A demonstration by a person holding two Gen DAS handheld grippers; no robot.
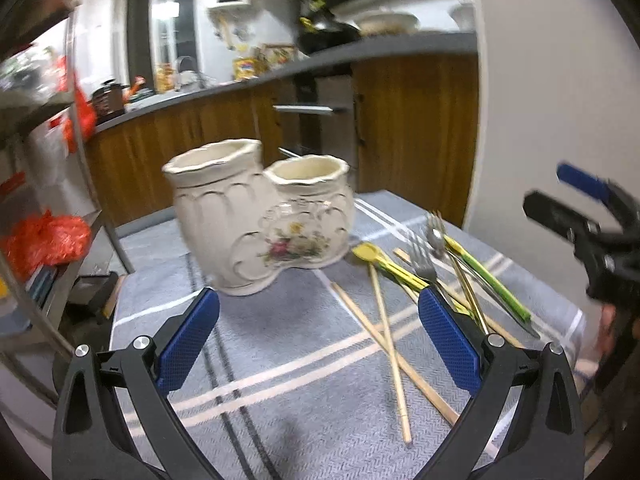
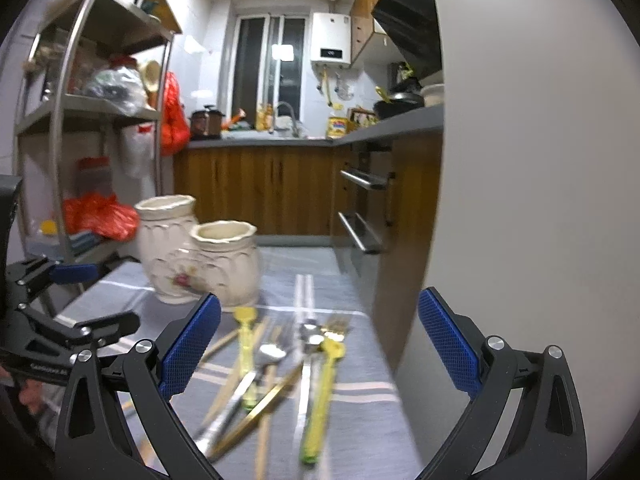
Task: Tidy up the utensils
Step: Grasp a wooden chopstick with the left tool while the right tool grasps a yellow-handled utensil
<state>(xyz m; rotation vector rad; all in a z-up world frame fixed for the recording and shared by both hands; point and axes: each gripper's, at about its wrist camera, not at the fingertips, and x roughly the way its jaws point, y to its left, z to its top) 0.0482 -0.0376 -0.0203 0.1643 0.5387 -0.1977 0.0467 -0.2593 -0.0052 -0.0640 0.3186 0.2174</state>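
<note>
A cream ceramic utensil holder [image 1: 256, 216] with two cups and a flower print stands on the grey striped cloth [image 1: 280, 360]. To its right lies a loose pile of utensils: wooden chopsticks [image 1: 386, 344], forks [image 1: 424, 260], a spoon [image 1: 436, 236] and yellow-green handled pieces [image 1: 492, 280]. My left gripper [image 1: 318, 312] is open, in front of the holder, holding nothing. In the right wrist view the holder [image 2: 200, 256] is ahead to the left and the utensil pile [image 2: 280, 372] lies below my open, empty right gripper [image 2: 320, 312]. Each gripper shows at the edge of the other view.
A white wall or pillar [image 2: 520, 160] stands close on the right of the table. A metal shelf rack [image 2: 80, 120] with red bags is at the left. Wooden kitchen cabinets [image 2: 260, 192] and a grey counter run behind the table.
</note>
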